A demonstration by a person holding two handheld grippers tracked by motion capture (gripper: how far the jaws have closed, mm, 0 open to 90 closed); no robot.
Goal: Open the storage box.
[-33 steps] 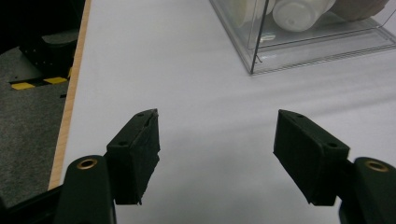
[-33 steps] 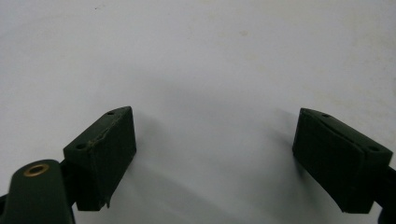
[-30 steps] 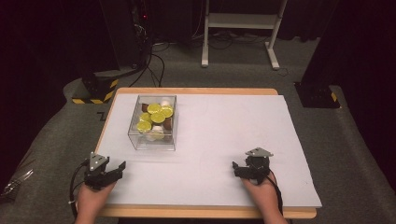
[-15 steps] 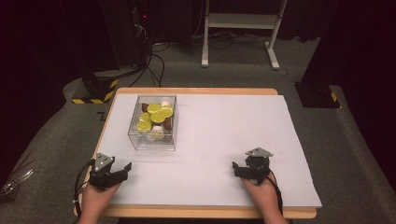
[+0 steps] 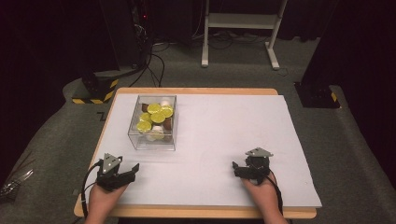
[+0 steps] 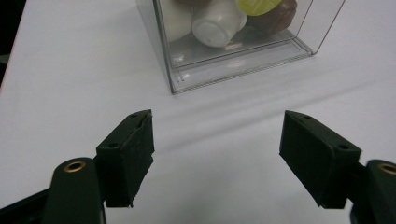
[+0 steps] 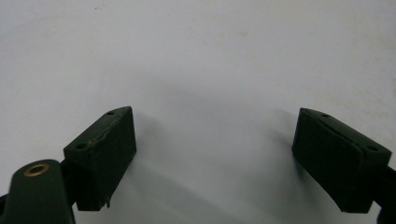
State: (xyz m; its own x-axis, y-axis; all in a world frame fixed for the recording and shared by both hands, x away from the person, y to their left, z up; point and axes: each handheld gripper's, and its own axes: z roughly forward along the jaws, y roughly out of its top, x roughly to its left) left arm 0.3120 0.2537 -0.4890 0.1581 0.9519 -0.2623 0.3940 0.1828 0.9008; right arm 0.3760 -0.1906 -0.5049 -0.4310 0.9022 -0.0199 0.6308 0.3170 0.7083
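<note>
The left gripper point(image 5: 132, 171) sits low over the white table cover point(image 5: 224, 140), jaws spread wide with nothing between them, and they have just been opening a touch more as it points toward the clear plastic box point(image 5: 154, 122), which stands just ahead of it on the left half of the table. From the left gripper view the box's near corner point(image 6: 173, 88) faces the jaws edge-on, and that's my worry: come in at that angle and a jaw will likely shove the light box across the smooth cover instead of closing on it, or tip it and spill the load. The walls look slick too, so a squeeze could slip. Over on the right, the right gripper point(image 5: 237, 169) rests near the front edge, well apart from the box, jaws equally wide and empty. Counting up: two grippers, one box, and inside it I make out about four lime-green capsule tops point(image 5: 158, 116), plus a few white and brown capsules underneath, too heaped to count exactly.
</note>
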